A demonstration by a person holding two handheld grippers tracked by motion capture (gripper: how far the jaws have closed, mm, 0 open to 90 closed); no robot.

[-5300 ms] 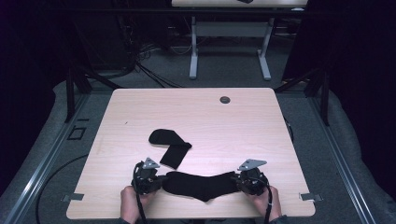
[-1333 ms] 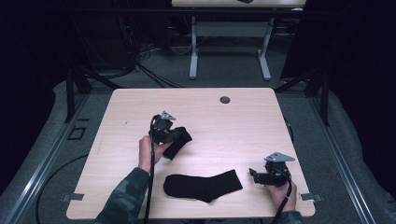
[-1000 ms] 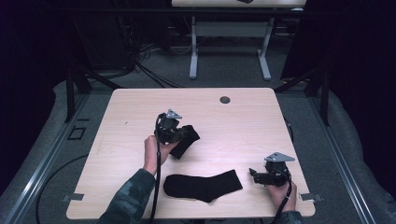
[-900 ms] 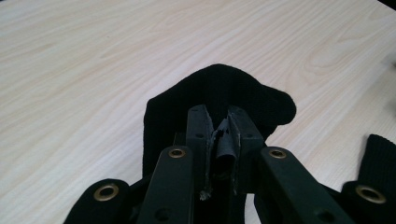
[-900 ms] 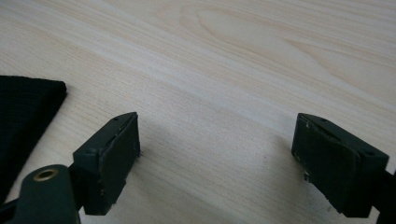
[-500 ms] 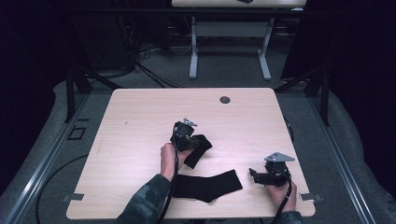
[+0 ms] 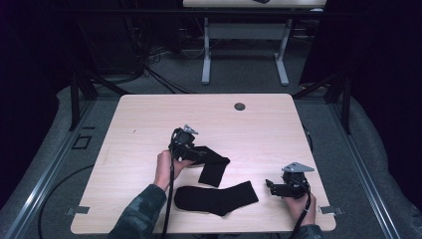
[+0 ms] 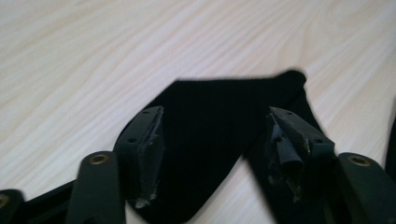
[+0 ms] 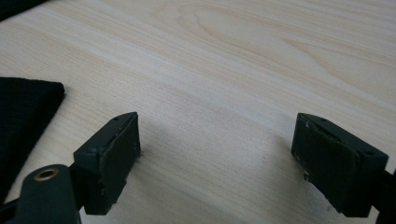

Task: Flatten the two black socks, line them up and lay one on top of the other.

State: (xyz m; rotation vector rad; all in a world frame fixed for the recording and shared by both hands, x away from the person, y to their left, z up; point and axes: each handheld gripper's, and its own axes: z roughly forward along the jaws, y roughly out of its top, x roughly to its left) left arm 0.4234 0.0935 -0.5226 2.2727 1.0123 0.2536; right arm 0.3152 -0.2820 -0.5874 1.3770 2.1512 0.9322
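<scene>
While I watch from the high view, my left gripper (image 7: 195,155) sits on the folded sock (image 7: 211,167), just above the flat sock (image 7: 217,197); pairing looks half done, stacking remains. My right gripper (image 7: 271,185) waits beside the flat sock's cuff. Left gripper view: jaws have just been opening, pads apart, the folded sock (image 8: 210,135) lying loose between. Right gripper view: jaws wide, holding nothing, over bare table (image 9: 243,70).

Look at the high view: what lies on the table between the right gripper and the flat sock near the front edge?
Nothing: in the high view, bare wood separates the right gripper from the flat sock; the right gripper view shows the same.
</scene>
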